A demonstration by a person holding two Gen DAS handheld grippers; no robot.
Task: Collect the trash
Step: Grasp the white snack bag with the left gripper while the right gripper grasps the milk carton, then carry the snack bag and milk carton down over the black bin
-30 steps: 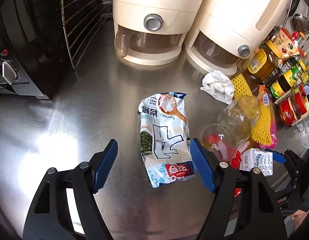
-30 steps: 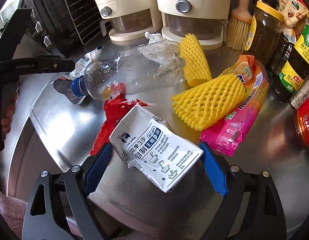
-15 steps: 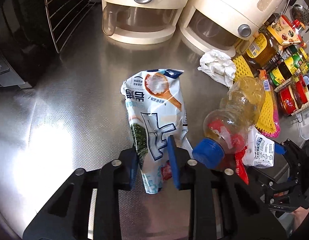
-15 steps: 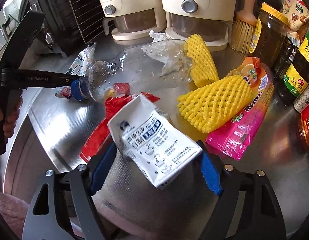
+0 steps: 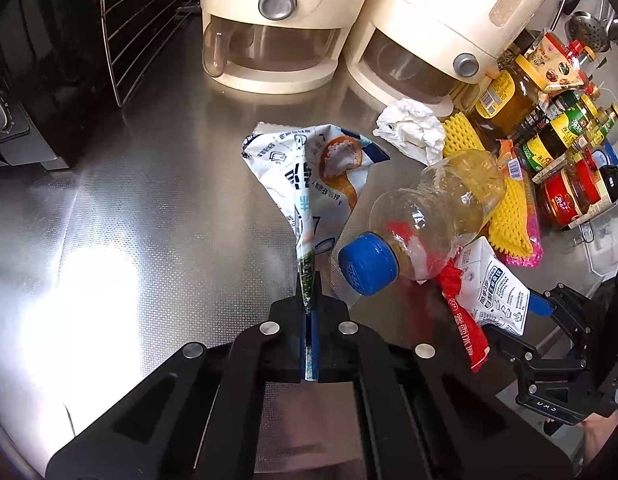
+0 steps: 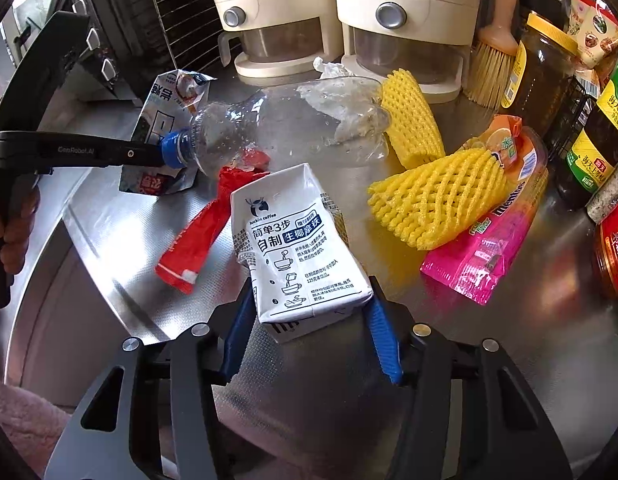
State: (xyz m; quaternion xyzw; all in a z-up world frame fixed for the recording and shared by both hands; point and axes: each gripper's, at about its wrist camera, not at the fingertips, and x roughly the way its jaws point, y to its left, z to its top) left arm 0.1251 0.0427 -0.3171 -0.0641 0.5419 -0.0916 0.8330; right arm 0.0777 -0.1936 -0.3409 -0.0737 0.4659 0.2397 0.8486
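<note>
1. Your left tongs [image 5: 309,312] are clamped fully on the lower end of the white-and-blue food bag [image 5: 321,168]. The bag is folded lengthwise between the blue pads and fans out above them, over the steel surface [image 5: 149,208].
2. Your right tongs [image 6: 313,336] grip the white coffee carton [image 6: 297,248] across its lower end. One blue finger [image 6: 383,340] presses each side, and the jaws stand at carton width.
3. In the right wrist view, the carton's top points away from you, toward the clear plastic bottle [image 6: 293,128].
4. The bottle lies on its side. Its blue cap [image 5: 367,264] sits just right of the left tongs.
5. A red wrapper [image 6: 201,236] lies partly under the bottle and the carton, at the surface's front edge.
6. Two yellow foam nets [image 6: 437,196] lie right of the bottle. The nearer net rests on a pink candy packet [image 6: 481,256].
7. A crumpled white tissue [image 5: 413,128] lies beyond the bottle, at the foot of the right-hand cream dispenser [image 5: 449,28].
8. A second cream dispenser [image 5: 277,20] stands to its left.
9. Jars and sauce bottles [image 5: 557,148] crowd the right side of the surface.
</note>
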